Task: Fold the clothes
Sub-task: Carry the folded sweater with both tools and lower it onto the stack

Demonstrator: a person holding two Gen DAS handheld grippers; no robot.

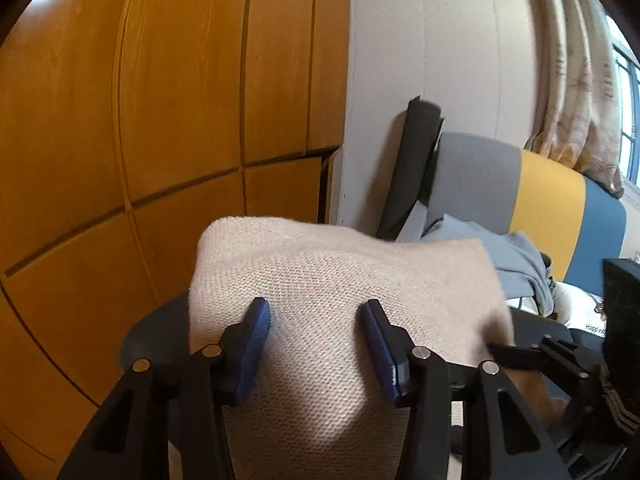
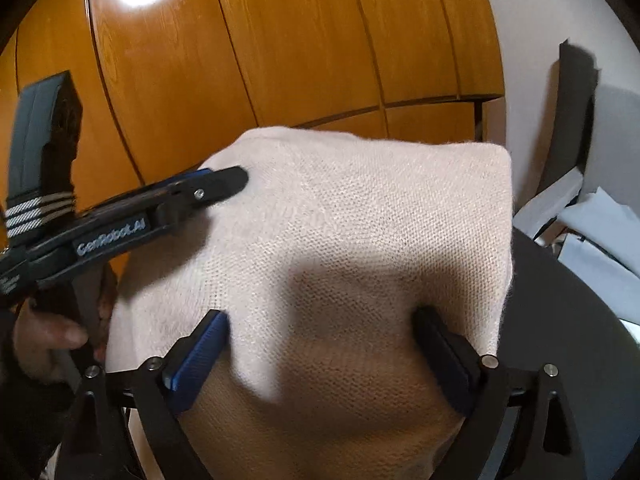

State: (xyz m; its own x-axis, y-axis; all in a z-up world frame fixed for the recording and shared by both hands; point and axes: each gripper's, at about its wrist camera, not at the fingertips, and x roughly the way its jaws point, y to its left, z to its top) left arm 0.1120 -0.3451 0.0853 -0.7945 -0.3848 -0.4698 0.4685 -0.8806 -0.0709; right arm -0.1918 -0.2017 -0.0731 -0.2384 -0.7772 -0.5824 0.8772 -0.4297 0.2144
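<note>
resting on a dark round table [image 2: 560,312], beige knit [image 2: 360,240], wooden panels [image 1: 160,100] behind

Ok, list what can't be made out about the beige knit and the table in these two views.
- Beige knit: its near part is cut off by the bottom edge in both wrist views, so its full shape is unknown.
- Dark round table: mostly covered by the knit in both views.
- Left gripper: left wrist view, whether its pads press the knit is unclear.
- Grey-blue cloth: partly hidden behind the knit.
</note>
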